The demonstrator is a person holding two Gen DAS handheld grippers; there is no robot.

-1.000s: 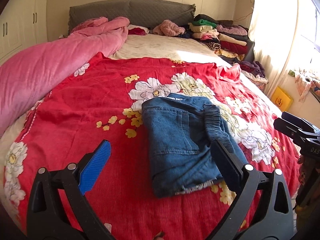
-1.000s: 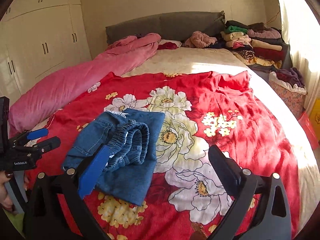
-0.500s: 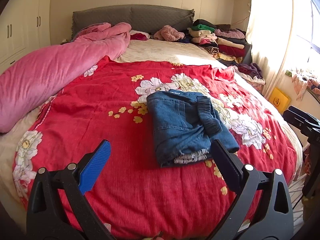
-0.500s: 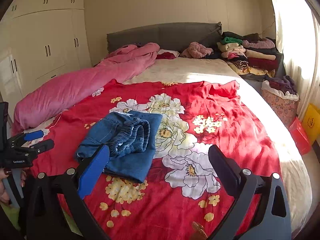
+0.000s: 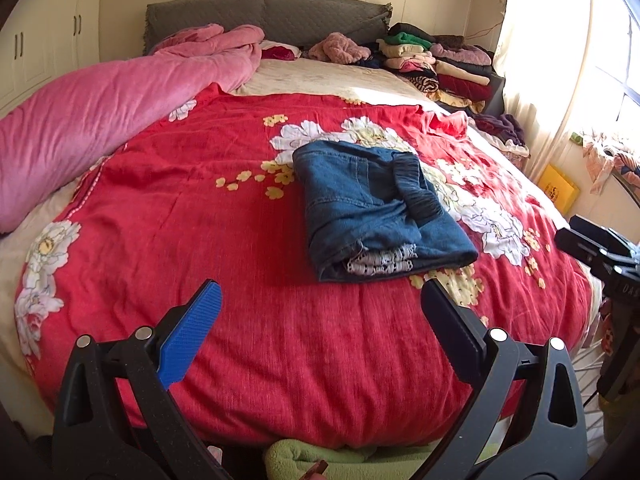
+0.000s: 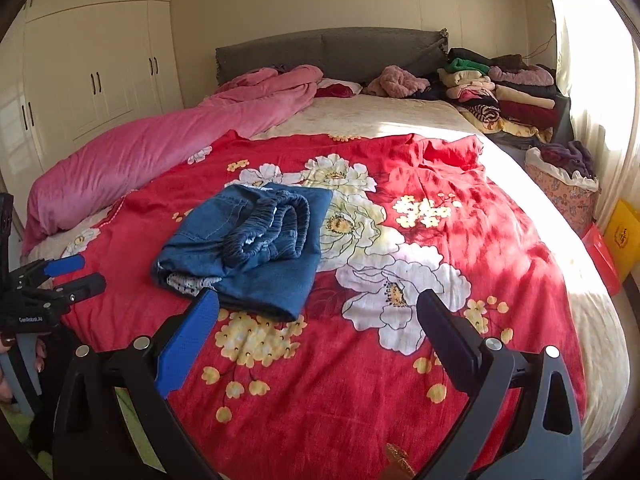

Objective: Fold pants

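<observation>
Sunlit bedroom, red floral bedspread (image 5: 248,240) across the bed. The folded blue denim pants (image 5: 372,208) lie ahead of the left claw (image 5: 320,312), ahead-left of the right claw (image 6: 318,320). Both claws gape wide, empty. Soft, floppy, fairly weighty denim; I'd pinch the thick folded edge.

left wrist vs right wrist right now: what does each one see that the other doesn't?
Left wrist only: the window with a floral cloth beneath it, and a green fabric at the bed's near edge.

Right wrist only: the white wardrobe and the floral laundry basket beside the bed.

Both: folded jeans on the red floral blanket, pink duvet, clothes stack, and both grippers, left gripper and right gripper, open and empty.
</observation>
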